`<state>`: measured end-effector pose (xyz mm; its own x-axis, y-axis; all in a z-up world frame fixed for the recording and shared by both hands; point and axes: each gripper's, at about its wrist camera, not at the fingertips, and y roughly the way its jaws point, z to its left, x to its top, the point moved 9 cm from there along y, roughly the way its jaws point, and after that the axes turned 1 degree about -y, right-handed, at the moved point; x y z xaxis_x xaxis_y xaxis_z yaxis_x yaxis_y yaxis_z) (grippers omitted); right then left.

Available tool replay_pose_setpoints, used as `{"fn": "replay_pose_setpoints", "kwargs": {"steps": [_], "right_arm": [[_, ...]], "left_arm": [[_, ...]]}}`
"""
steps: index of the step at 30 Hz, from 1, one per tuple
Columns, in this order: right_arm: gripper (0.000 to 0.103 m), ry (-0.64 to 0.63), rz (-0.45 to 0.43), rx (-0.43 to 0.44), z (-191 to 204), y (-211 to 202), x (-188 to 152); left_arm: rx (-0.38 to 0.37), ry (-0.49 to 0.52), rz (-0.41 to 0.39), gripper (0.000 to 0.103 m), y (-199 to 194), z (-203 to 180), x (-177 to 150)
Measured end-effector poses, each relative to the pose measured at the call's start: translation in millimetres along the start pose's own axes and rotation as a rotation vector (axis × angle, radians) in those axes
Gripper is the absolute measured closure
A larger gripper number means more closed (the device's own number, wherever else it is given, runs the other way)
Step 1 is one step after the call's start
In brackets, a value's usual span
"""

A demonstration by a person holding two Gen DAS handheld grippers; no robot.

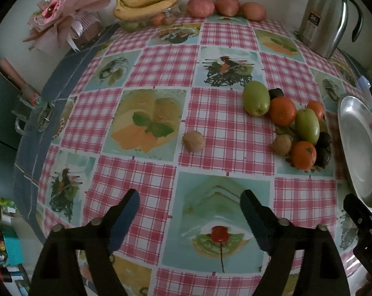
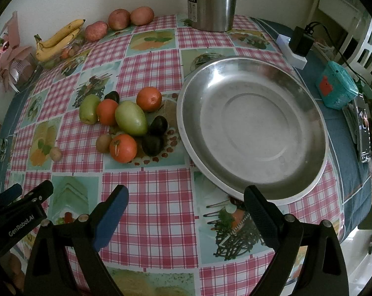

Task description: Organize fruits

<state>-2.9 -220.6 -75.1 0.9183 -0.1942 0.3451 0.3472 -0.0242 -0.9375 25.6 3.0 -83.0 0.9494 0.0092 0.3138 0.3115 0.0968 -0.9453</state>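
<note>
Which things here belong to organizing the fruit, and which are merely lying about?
Belong: pile of loose fruit, stray kiwi, steel plate, left gripper and right gripper, both open and empty.

Lying about: thermos, bouquet, charger, teal box.

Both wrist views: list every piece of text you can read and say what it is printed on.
"GenRobot.AI" on the body of the left gripper, seen in the right wrist view.
"24" on the label of the steel thermos jug; the smaller print under it is too small to read.
"DAS", cut off, on the right gripper.
Nothing else is legible.
</note>
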Motion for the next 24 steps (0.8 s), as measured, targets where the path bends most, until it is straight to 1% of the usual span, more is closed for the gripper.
{"fn": "replay_pose_setpoints", "kwargs": {"steps": [1,5,10,24], "right_arm": [[0.008,0.0,0.0,0.0,0.1,0.0,-0.1],[0.008,0.0,0.001,-0.001,0.4,0.2,-0.2],[0.008,-0.001,0.0,-0.001,0.2,0.3,0.0],[0.008,-0.001,0.0,-0.002,-0.8,0.0,0.4]], "left_arm": [[0.0,0.0,-0.001,0.009,-0.1,-0.2,0.2],[-0.008,-0.001,0.0,0.008,-0.2,-1.1,0.6],[-0.019,-0.004,0.003,0.001,0.1,-2.2,1.1],[-0.046,-0.015,0.011,0.0,1.9,-4.1,1.5]]}}
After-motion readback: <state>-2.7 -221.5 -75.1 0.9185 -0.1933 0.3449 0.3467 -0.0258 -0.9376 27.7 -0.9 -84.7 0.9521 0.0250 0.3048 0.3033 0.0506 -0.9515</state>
